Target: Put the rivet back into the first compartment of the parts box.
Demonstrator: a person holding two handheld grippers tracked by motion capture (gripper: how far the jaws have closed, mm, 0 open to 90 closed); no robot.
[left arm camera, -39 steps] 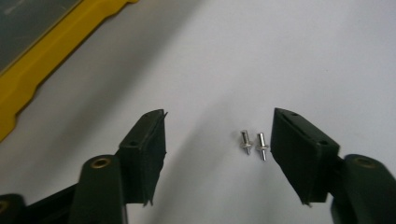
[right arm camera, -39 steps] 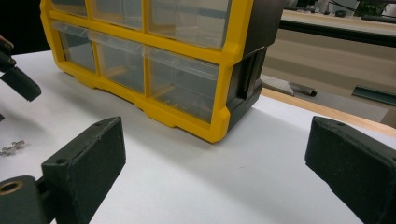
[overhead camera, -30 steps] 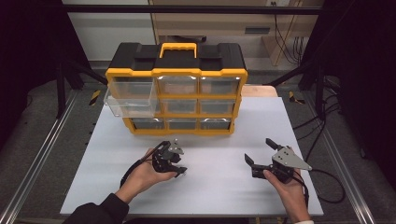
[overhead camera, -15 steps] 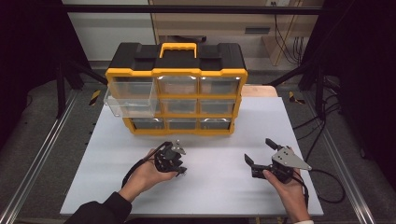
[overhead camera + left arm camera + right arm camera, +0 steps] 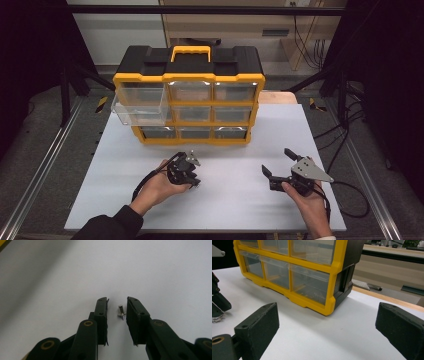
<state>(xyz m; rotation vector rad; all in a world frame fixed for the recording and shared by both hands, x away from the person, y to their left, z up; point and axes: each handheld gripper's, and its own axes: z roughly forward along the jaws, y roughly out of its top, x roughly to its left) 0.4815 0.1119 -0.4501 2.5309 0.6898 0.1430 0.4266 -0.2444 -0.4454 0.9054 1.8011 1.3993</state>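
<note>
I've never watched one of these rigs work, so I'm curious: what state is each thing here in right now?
Left gripper: jaws have just been closing around a small metal screw, gap left on both sides.
Screw: lying on the white table, not yet gripped.
Right gripper: jaws wide open, holding nothing.
Organizer box: upright, lid down.
Middle-left drawer: pulled out.
Other drawers: pushed in.

Screw [image 5: 121, 312]: lower end hidden behind a jaw of the left gripper [image 5: 117, 315]; contact with the pads cannot be told. Organizer [image 5: 294, 272]: top and left cut off by the right gripper view's edge. Drawer contents: too blurred to tell.
</note>
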